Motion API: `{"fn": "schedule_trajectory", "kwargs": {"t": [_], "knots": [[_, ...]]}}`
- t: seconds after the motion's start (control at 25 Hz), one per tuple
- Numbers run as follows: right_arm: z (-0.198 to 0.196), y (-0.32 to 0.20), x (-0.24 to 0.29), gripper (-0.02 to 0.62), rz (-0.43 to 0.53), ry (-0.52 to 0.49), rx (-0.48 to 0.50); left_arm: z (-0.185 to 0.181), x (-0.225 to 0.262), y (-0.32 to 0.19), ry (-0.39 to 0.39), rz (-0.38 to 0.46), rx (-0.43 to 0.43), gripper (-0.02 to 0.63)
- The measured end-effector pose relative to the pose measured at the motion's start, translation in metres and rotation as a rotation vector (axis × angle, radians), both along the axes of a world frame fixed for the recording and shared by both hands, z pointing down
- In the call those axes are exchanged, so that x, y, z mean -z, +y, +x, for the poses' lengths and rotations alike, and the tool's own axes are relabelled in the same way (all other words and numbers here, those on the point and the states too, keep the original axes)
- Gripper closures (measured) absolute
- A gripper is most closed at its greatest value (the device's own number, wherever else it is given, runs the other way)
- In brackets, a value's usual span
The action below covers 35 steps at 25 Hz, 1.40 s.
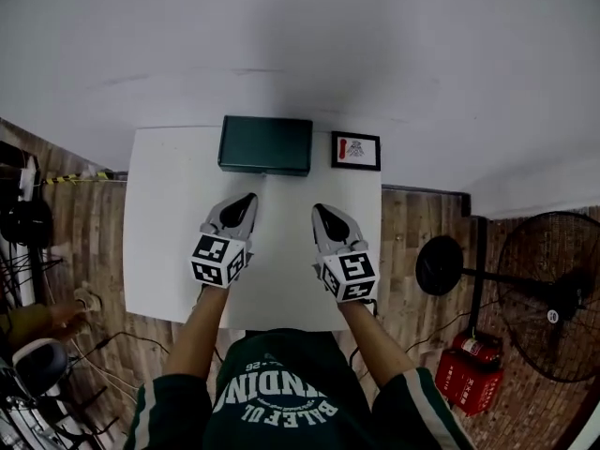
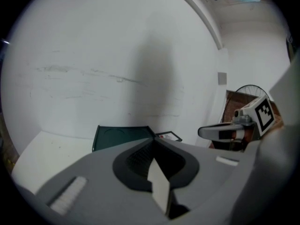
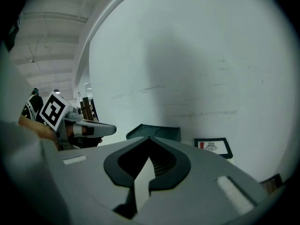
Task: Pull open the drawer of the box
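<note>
A dark green box (image 1: pixel 266 144) stands at the far edge of a white table (image 1: pixel 169 214), against the wall. Its drawer front faces me and looks closed. My left gripper (image 1: pixel 249 198) hovers over the table just in front of the box's left half, shut with nothing in it. My right gripper (image 1: pixel 319 209) hangs beside it, a little nearer to me, its jaws also together and empty. The box (image 2: pixel 121 137) shows past the closed jaws in the left gripper view, and the box (image 3: pixel 154 132) shows likewise in the right gripper view.
A small black-framed picture (image 1: pixel 355 150) lies on the table right of the box. The white wall rises directly behind the table. A floor fan (image 1: pixel 553 293) and a red case (image 1: pixel 467 373) stand on the brick-pattern floor at the right. Cables lie at the left.
</note>
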State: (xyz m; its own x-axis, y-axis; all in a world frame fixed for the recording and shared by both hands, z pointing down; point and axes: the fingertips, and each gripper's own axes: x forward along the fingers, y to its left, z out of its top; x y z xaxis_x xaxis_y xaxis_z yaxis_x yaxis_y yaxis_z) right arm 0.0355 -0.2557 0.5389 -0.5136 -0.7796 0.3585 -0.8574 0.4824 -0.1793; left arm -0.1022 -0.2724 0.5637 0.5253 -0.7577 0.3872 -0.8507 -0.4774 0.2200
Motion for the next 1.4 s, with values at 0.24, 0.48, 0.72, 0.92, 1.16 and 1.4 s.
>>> {"fn": "schedule_trajectory", "kwargs": {"t": [0.24,0.48,0.72,0.92,1.16,1.4], "knots": [[0.001,0.003,-0.030,0.594,-0.054,-0.008,0.027,0.008,-0.034,0.000,-0.012,-0.059,0.034,0.552],[0.003,0.000,-0.039,0.594,-0.058,-0.004,0.043,0.006,-0.054,-0.008,-0.001,-0.112,0.104,0.459],[0.008,-0.002,-0.047,0.594,-0.083,0.003,0.048,0.008,-0.083,-0.025,0.037,-0.206,0.128,0.368],[0.016,-0.003,-0.057,0.594,-0.109,0.015,0.038,0.007,-0.115,-0.051,0.026,-0.292,0.151,0.369],[0.030,0.002,-0.067,0.594,-0.138,0.026,0.013,0.004,-0.144,-0.065,0.047,-0.368,0.207,0.370],[0.039,0.006,-0.075,0.594,-0.159,0.027,-0.009,0.005,-0.159,-0.075,0.085,-0.411,0.227,0.372]]}}
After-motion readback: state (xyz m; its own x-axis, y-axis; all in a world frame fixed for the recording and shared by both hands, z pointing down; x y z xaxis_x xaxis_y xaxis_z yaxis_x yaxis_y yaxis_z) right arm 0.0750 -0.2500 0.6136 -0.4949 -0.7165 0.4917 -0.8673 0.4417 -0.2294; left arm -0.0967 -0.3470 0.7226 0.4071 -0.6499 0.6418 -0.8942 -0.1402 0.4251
